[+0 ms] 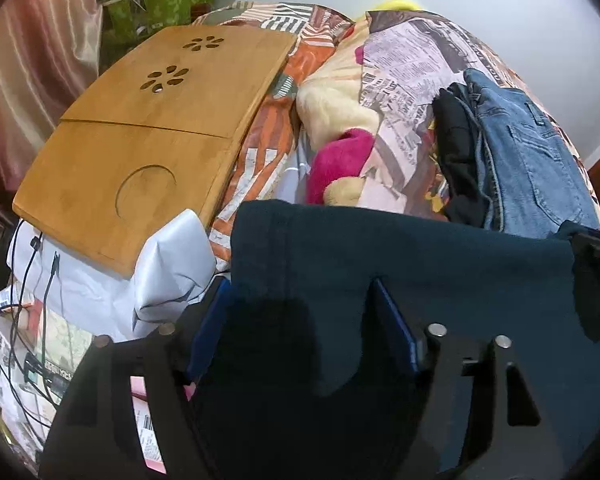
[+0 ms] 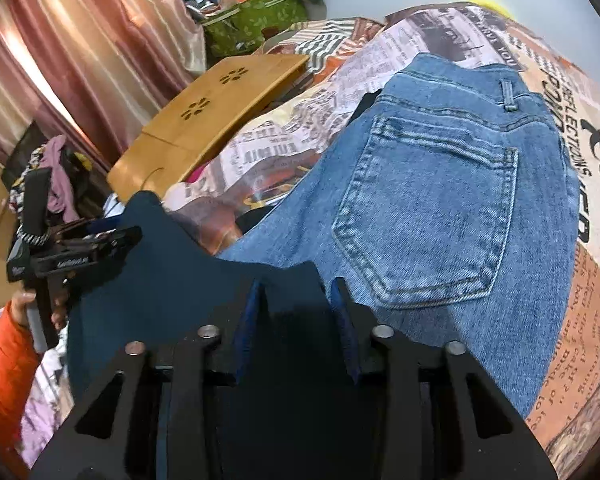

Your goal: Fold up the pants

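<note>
Dark teal pants (image 1: 400, 248) between the parted left fingers (image 1: 392, 320), right fingers (image 2: 342, 312) clamped on the fabric.

A bed (image 1: 400, 64) under a newsprint quilt carries a wooden tray (image 1: 148, 128) at left, jeans (image 2: 440, 208) at right, dark pants (image 1: 400, 264) below.

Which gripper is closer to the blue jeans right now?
Right. The right gripper is right beside the blue jeans; the left gripper sits farther off, across the dark pants.
</note>
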